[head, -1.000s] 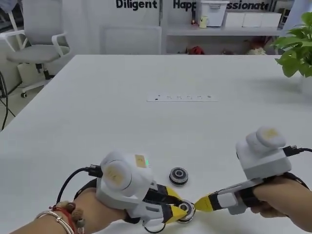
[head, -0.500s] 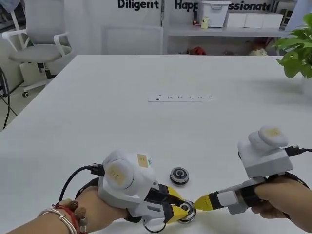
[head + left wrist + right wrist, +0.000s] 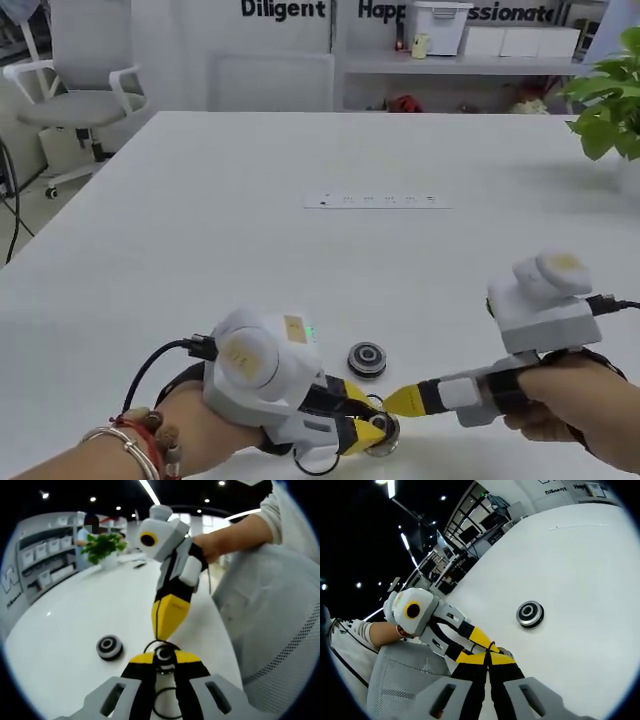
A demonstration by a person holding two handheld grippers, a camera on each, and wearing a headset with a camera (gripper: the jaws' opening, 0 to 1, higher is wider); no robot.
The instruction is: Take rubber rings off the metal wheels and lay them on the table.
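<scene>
Lower centre of the head view: the left gripper (image 3: pixel 372 428) clamps one metal wheel (image 3: pixel 384 432) while the right gripper (image 3: pixel 392 402), jaws pressed together, pinches its single rubber ring (image 3: pixel 161 641). A second wheel (image 3: pixel 367 358) lies just above on the table (image 3: pixel 300 260).

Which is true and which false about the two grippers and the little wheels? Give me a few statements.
The left gripper clamps a metal wheel. True.
The right gripper is wide open. False: its jaws are shut on a thin rubber ring at that wheel.
A second wheel lies on the table. True.
The second wheel is stacked on the clamped one. False: it lies apart, untouched.
</scene>
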